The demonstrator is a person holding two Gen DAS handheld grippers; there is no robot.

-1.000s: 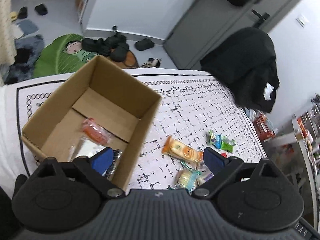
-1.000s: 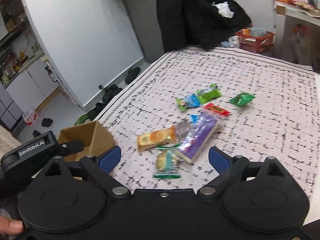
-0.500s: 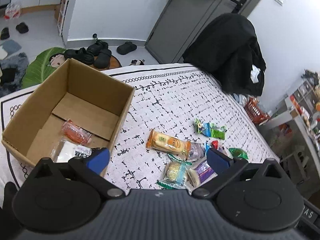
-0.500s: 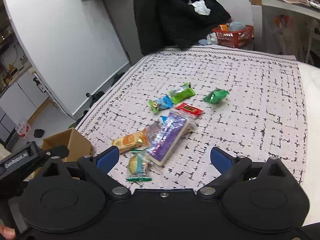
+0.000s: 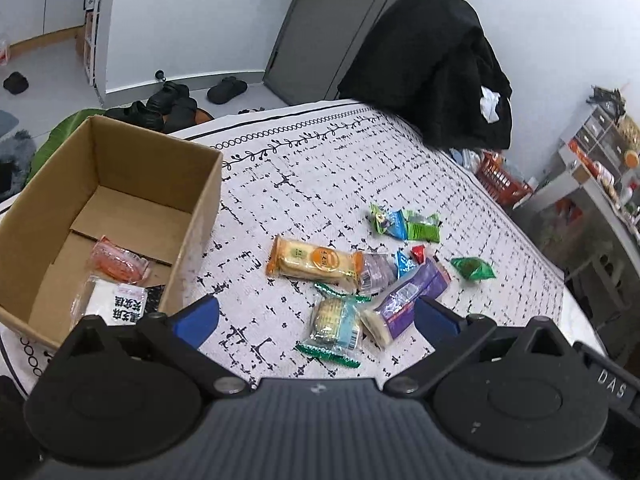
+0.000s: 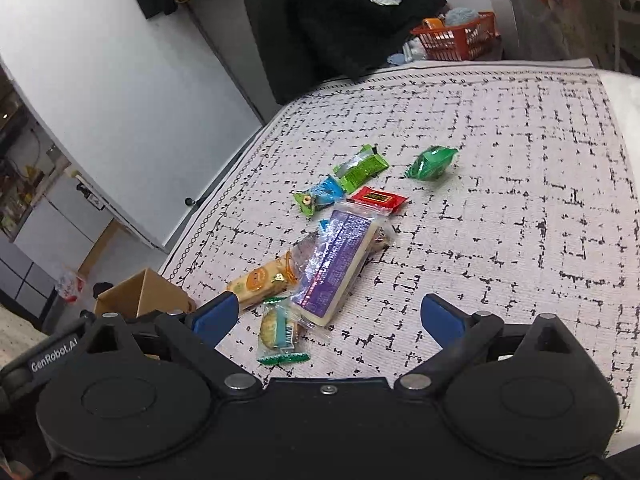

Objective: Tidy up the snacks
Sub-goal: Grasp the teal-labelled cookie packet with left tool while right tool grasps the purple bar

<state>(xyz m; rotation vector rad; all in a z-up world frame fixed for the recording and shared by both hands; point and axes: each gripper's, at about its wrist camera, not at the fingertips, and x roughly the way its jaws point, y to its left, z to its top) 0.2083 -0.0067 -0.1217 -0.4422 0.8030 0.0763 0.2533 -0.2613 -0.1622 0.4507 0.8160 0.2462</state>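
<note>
A cardboard box [image 5: 200, 216] stands at the left of the patterned cloth [image 5: 328, 168], holding an orange packet [image 5: 118, 262] and a white packet [image 5: 116, 304]. To its right lie loose snacks: an orange biscuit pack [image 5: 314, 262], a round cracker pack [image 5: 334, 322], a purple bar [image 5: 410, 294], small green and blue sweets [image 5: 404, 226]. My left gripper [image 5: 316, 316] hangs open above the cracker pack, holding nothing. My right gripper [image 6: 328, 318] is open too, over the cracker pack [image 6: 280, 330] and purple bar [image 6: 338, 262].
A black coat [image 5: 432, 68] hangs over a chair at the table's far side. An orange basket [image 6: 456, 42] sits on the floor beyond it. Shoes [image 5: 168, 100] lie on the floor behind the box. The cloth to the right [image 6: 540, 220] bears only a green sweet [image 6: 432, 162].
Both grippers have slid from the box side toward the snack pile and dropped closer to it. In the left wrist view the box has shifted left and the snacks now lie between the fingers.
</note>
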